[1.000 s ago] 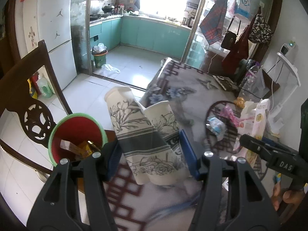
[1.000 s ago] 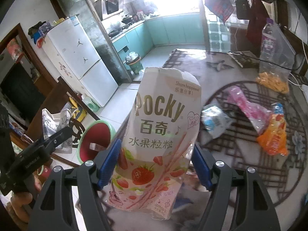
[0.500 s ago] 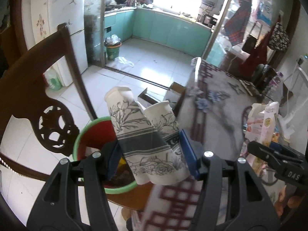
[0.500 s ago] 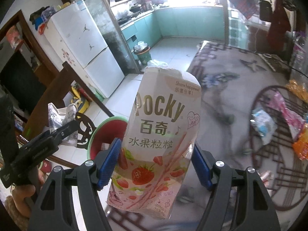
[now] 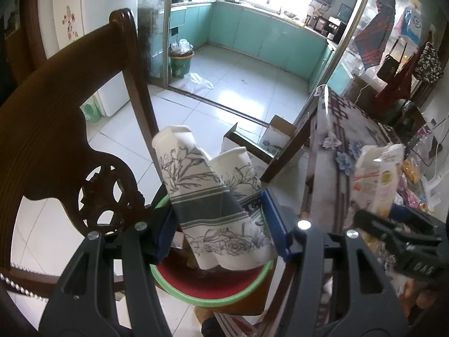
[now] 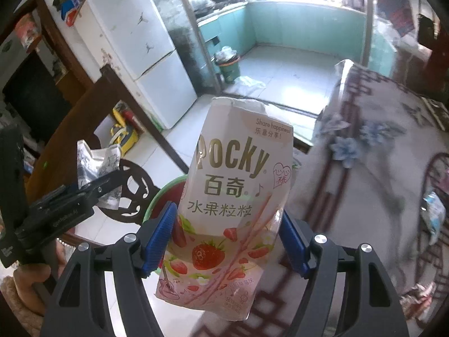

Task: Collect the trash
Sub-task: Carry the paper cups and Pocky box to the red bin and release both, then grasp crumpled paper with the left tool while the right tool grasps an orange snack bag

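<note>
My left gripper is shut on two crushed paper cups with a grey flower print, held right above a red bin with a green rim that stands on a wooden chair. My right gripper is shut on a pink Pocky wrapper and holds it in front of the same bin, beside the table edge. The left gripper with its cups shows at the left of the right wrist view. The Pocky wrapper shows at the right of the left wrist view.
The dark carved chair back stands close on the left. The table with a flowered cloth is to the right, with more wrappers on it. A cardboard box lies on the tiled floor.
Both grippers have moved left off the table toward the chair. The cups now hang over the red bin, and the Pocky wrapper has come closer to it.
</note>
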